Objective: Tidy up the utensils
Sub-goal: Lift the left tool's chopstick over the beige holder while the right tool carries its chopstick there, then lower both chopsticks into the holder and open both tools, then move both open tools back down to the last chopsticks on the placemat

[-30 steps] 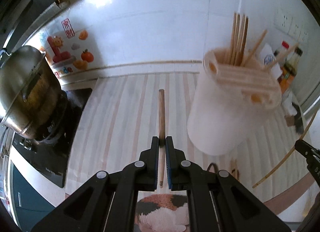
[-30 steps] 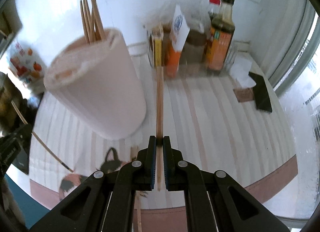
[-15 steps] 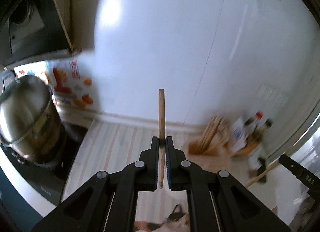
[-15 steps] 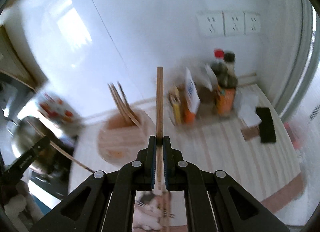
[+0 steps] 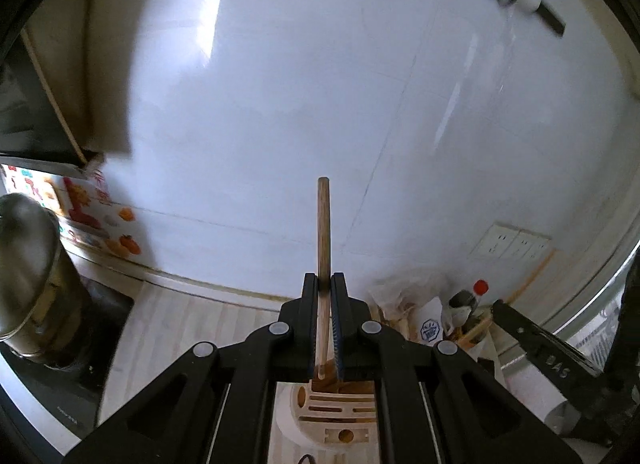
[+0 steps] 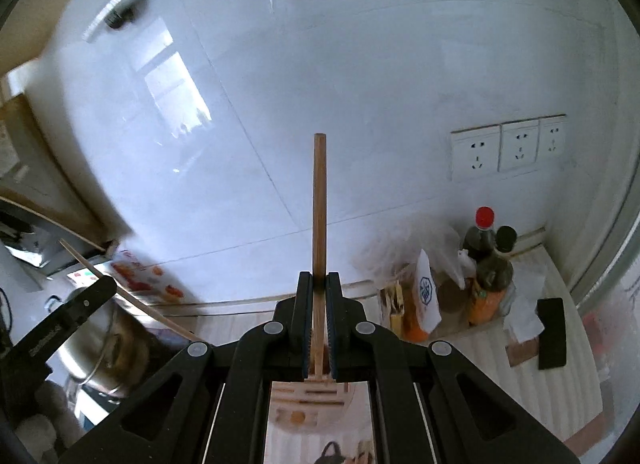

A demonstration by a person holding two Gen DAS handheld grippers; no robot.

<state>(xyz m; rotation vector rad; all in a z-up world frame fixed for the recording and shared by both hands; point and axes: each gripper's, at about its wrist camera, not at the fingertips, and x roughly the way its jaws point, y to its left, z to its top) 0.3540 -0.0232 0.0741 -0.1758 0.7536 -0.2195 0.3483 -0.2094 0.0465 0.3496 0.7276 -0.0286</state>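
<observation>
We had each chopstick [image 5: 323, 248] [image 6: 319, 208] pinched upright in closed left fingers [image 5: 309, 306] and right fingers [image 6: 303, 304], now swung up above the slotted holder [image 5: 338, 414], which earlier stood ahead on the tabletop [image 6: 532, 376]; insertion seemed next

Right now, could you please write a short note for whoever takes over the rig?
Left gripper: shut on a chopstick, directly above the utensil holder.
Right gripper: shut on a second chopstick, also over the holder's slotted lid.
Done: both chopsticks are picked up and held upright.
Left: lower each one into a slot, then release.
</observation>
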